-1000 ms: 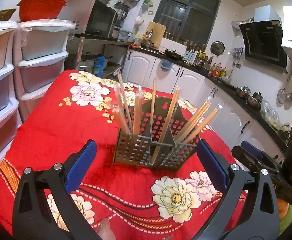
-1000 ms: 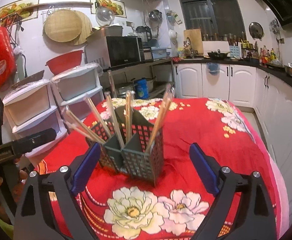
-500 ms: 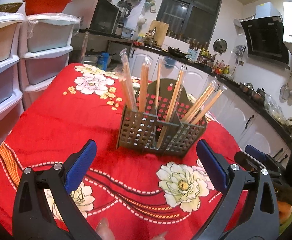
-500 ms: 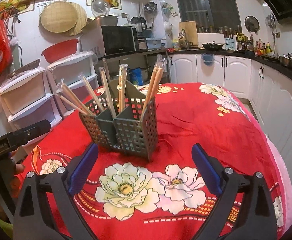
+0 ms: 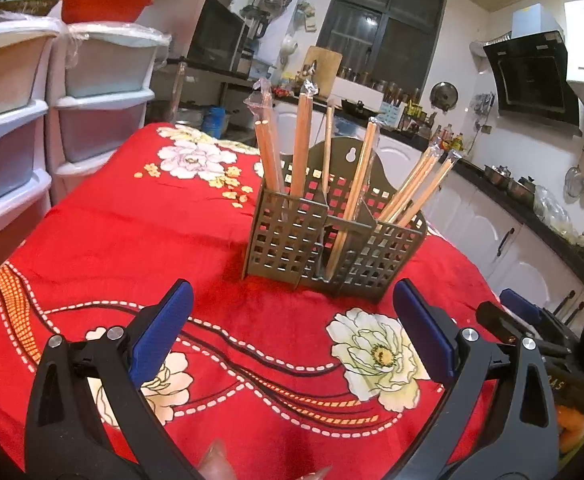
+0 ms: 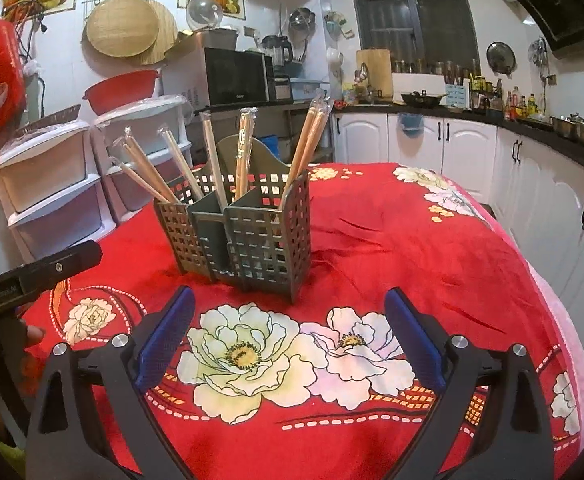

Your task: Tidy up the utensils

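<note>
In the left wrist view, our left claw [image 5: 292,320] hangs above the bench [image 5: 132,240], its blue-padded fingers [image 5: 164,328] spread wide apart with nothing between them. Ahead of it, near the middle of the red flowered cloth, stands the utensil holder [image 5: 316,244]: a dark grey plastic caddy with square-holed grid walls, split by partitions into compartments, and a taller rounded back panel with a keyhole hanging slot. Wrapped chopsticks [image 5: 302,140] stand in it, pale wood in clear sleeves. Two thicker bundles rise nearly upright from the left compartment, a thin single stick and one slanted pair sit toward the middle, and a fan of pairs leans out to the right from the right compartment. At the right edge we see part of the right claw [image 5: 524,316], held low beside the bench.

In the right wrist view, our right claw [image 6: 288,328] is likewise spread open and empty over the cloth, with large white flowers under it. The holder [image 6: 252,236] stands ahead and slightly left, seen from its corner. Here the chopsticks [image 6: 244,148] fan leftward on the far side, stand upright in the middle, and one bundle leans right in the nearest compartment. The left claw's black finger [image 6: 52,268] shows at the left edge, a hand behind it. White stacked drawers [image 6: 48,196] stand beyond the bench.
</note>
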`<state>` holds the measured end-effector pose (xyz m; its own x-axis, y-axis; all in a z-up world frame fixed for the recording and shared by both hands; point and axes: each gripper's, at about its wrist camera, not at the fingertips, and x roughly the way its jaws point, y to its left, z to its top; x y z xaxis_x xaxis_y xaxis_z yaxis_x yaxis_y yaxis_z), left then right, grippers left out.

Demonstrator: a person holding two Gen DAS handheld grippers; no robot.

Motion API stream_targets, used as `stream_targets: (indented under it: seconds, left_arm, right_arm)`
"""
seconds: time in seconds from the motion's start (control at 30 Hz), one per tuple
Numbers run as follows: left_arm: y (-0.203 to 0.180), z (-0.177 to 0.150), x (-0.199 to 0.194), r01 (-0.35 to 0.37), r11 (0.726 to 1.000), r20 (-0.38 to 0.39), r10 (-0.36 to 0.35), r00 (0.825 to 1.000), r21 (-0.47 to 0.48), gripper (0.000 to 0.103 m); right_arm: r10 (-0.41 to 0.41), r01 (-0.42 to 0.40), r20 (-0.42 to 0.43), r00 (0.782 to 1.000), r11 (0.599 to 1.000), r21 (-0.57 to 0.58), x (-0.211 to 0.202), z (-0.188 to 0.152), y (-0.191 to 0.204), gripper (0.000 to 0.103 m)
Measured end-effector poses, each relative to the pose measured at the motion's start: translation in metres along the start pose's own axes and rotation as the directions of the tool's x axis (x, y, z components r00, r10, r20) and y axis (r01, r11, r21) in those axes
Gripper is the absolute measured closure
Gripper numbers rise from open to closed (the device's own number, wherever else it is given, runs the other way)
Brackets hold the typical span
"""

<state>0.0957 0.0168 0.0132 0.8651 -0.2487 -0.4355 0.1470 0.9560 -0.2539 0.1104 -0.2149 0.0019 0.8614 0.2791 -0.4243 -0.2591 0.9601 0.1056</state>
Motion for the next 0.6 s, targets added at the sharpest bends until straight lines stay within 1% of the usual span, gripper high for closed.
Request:
stream_targets:
  seconds: [0.23,0.43,0.6]
  left_arm:
    - [-0.005,-0.007,0.001,-0.01,1.0,0.029,0.009,1.0,0.026,0.012]
    - [-0.008,-0.014,0.006,-0.029,0.999,0.035,0.028,0.999,0.043,0.012]
    - [-0.009,-0.021,0.013,-0.051,0.997,0.024,0.05,0.998,0.052,0.012]
  right_arm:
    - [-0.002,0.002,0.063,0.998,1.0,-0.002,-0.003,-0.008,0.002,0.009]
    - [-0.007,0.011,0.135,0.991,1.0,-0.024,-0.006,-0.013,0.008,0.007]
    - [-0.015,0.02,0.14,0.99,0.999,-0.032,-0.001,-0.016,0.015,0.007]
